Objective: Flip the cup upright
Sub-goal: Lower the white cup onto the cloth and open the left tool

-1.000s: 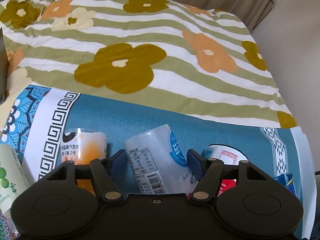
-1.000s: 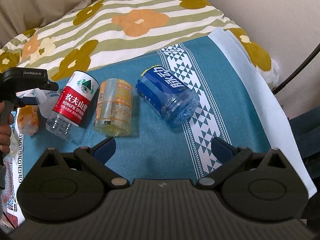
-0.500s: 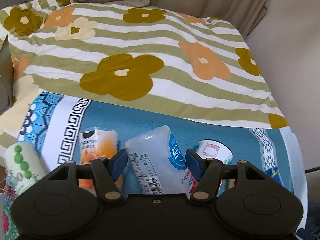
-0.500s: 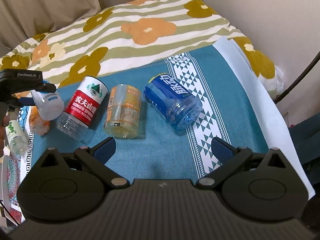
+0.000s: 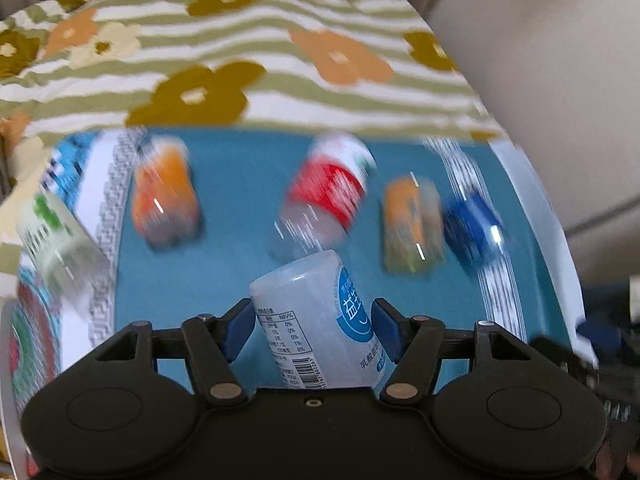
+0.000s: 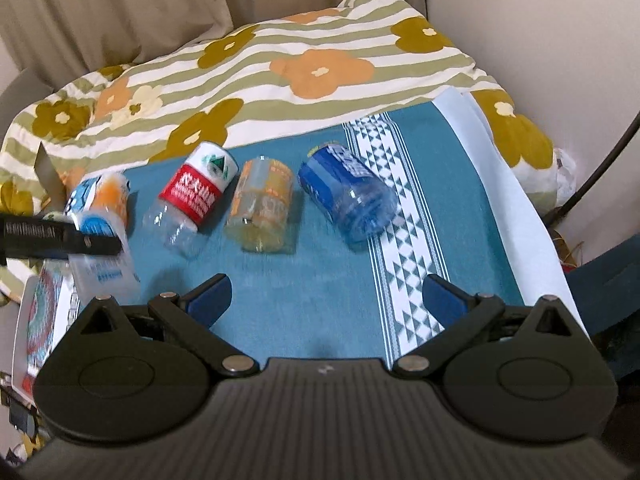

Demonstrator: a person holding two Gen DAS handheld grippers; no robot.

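The left gripper (image 5: 314, 330) has its jaws clamped on the pale cup (image 5: 320, 320), lifted clear of the blue cloth (image 5: 240, 152) for turning, while the right gripper (image 6: 326, 300) hangs wide apart, empty.
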